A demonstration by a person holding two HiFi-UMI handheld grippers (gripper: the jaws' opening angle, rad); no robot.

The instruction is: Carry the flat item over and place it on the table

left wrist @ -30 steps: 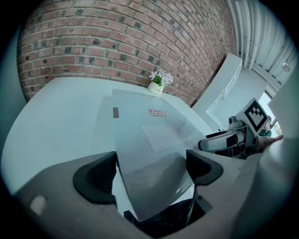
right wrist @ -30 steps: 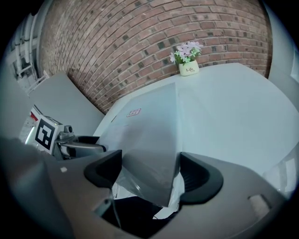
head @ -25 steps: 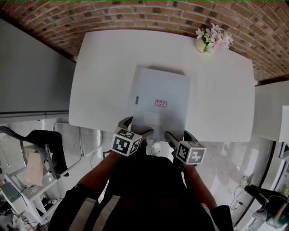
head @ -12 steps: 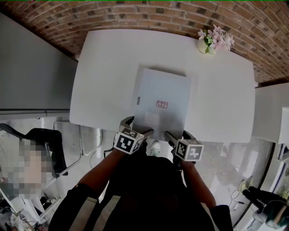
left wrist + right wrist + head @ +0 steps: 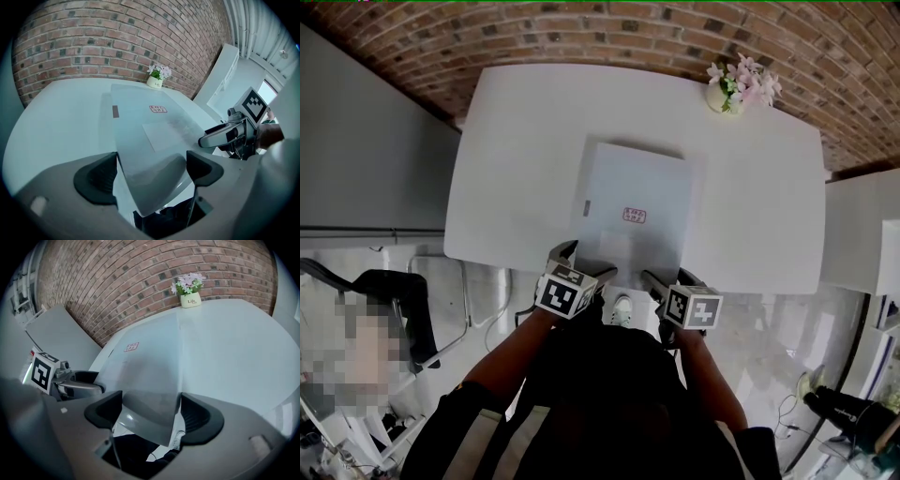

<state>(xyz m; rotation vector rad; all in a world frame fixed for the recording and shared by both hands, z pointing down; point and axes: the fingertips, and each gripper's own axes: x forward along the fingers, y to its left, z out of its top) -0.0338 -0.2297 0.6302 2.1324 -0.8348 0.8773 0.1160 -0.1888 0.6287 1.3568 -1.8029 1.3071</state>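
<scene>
The flat item [image 5: 637, 202] is a pale grey sheet with a small red label [image 5: 634, 215]. It lies on the white table [image 5: 516, 141], its near edge at the table's front rim. My left gripper [image 5: 581, 264] is at its near left corner and my right gripper [image 5: 668, 279] at its near right corner. In the left gripper view the jaws stand wide apart either side of the sheet's corner [image 5: 145, 187], not pinching it. The right gripper view shows the same around the other corner [image 5: 159, 427]. Both corners overhang the table edge.
A white pot of pink flowers [image 5: 729, 89] stands at the table's far right corner. A brick wall [image 5: 609, 28] runs behind the table. A dark chair [image 5: 394, 300] is at the lower left, a white side surface [image 5: 862, 234] at the right.
The sheet has stayed where it lies. Both grippers have shifted only slightly at its near edge, the right one a little toward the table.
</scene>
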